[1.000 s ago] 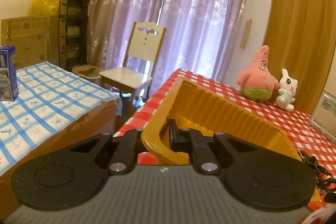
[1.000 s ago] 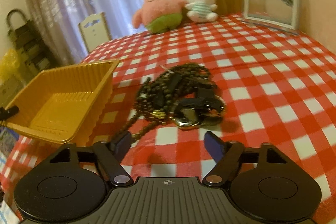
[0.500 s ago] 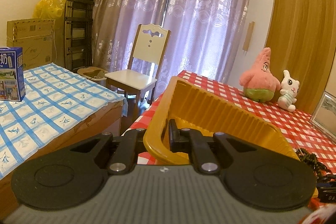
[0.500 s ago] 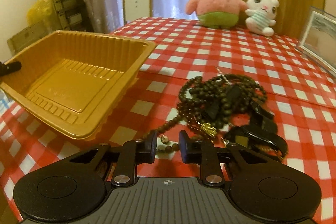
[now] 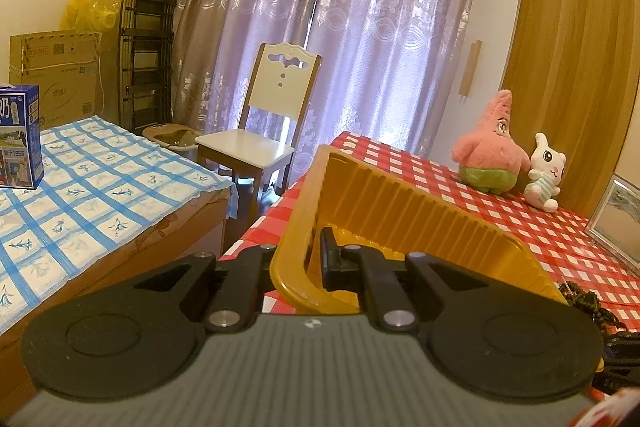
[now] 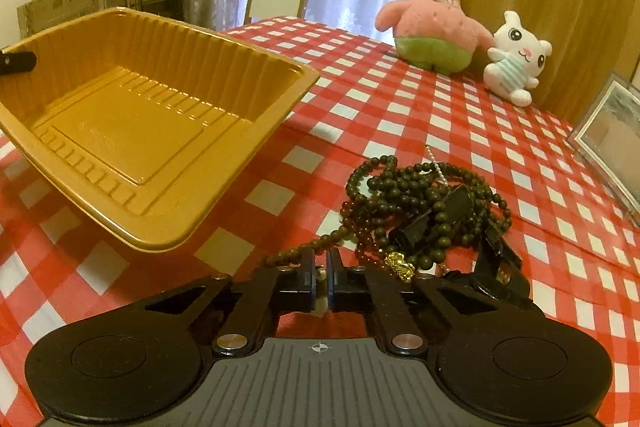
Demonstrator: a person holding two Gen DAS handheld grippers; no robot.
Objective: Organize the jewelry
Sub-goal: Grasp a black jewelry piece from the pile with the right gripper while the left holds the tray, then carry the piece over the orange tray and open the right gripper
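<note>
A tangle of dark bead necklaces lies on the red checked table, with a gold charm, a thin pearl chain and a black strap in it. One bead strand trails left from the pile. My right gripper is shut on the end of that strand, with the jaws pressed tight. My left gripper is shut on the near rim of the empty yellow plastic tray, one finger inside and one outside the wall. The tray hangs tilted above the cloth, left of the beads.
A pink star plush, a white bunny plush and a picture frame stand at the table's far right. Left of the table are a white chair, a blue-checked surface with a carton, and a folded rack.
My right gripper rolled, came in low at the left end of the bead pile, and its jaws went from wide apart to shut on the trailing strand. The left gripper kept its hold on the tray.
</note>
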